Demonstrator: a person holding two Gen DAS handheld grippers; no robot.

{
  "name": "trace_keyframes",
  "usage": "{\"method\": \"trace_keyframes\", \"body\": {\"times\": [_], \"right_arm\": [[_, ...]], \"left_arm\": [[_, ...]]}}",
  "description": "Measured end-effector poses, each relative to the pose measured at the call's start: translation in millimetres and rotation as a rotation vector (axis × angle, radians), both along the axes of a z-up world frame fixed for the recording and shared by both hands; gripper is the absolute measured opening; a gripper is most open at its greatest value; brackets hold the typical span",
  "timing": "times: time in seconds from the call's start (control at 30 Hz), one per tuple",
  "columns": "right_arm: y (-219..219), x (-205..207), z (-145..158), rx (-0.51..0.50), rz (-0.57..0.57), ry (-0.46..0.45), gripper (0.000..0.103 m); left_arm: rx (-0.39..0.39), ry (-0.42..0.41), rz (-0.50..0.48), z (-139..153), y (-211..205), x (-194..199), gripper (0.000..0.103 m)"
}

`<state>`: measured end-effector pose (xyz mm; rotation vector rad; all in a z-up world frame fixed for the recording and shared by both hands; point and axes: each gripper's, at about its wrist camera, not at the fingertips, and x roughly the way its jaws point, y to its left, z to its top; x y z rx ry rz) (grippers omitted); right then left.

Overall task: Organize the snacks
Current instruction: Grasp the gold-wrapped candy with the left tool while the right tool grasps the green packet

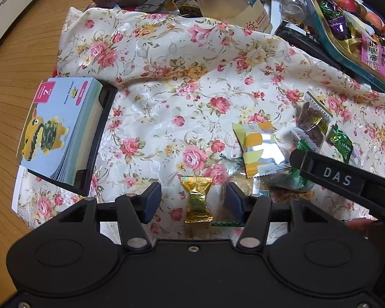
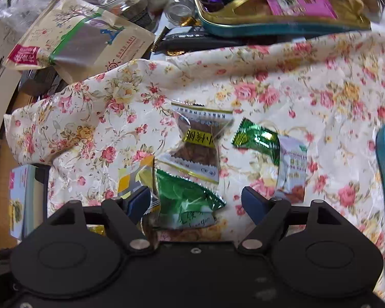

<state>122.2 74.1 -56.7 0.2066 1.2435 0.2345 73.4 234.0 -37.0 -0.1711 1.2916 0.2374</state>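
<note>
Two tools hang open over the rose-printed cloth (image 1: 166, 59) on the bench. Your left tool (image 1: 193, 200) stands wide astride the gold foil-wrapped sweet (image 1: 196, 199), pads clear of it: settle lower, centre on its pinched waist, then close. Your right tool (image 2: 196, 200), also wide, straddles the green foil snack packet (image 2: 187, 200); take it alone, clear of the clear packet of brown nuts (image 2: 197, 151) just beyond. Only the left view shows the sweet and the blue picture box (image 1: 61, 128) at left; only the right view shows the green packet's whole outline.
</note>
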Motion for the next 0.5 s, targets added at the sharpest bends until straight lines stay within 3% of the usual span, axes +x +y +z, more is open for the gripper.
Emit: {"method": "trace_keyframes", "body": {"times": [0.2, 0.27, 0.5], "right_arm": [[3, 1, -12, 0.0, 0.019, 0.037, 0.072], [4, -1, -13, 0.013, 0.035, 0.031, 0.059], [-1, -3, -1, 0.004, 0.063, 0.006, 0.058]], "left_arm": [[-0.008, 0.0, 0.009, -5, 5, 1, 0.061], [-0.015, 0.002, 0.016, -7, 7, 1, 0.061], [-0.013, -0.001, 0.005, -11, 6, -1, 0.06]]}}
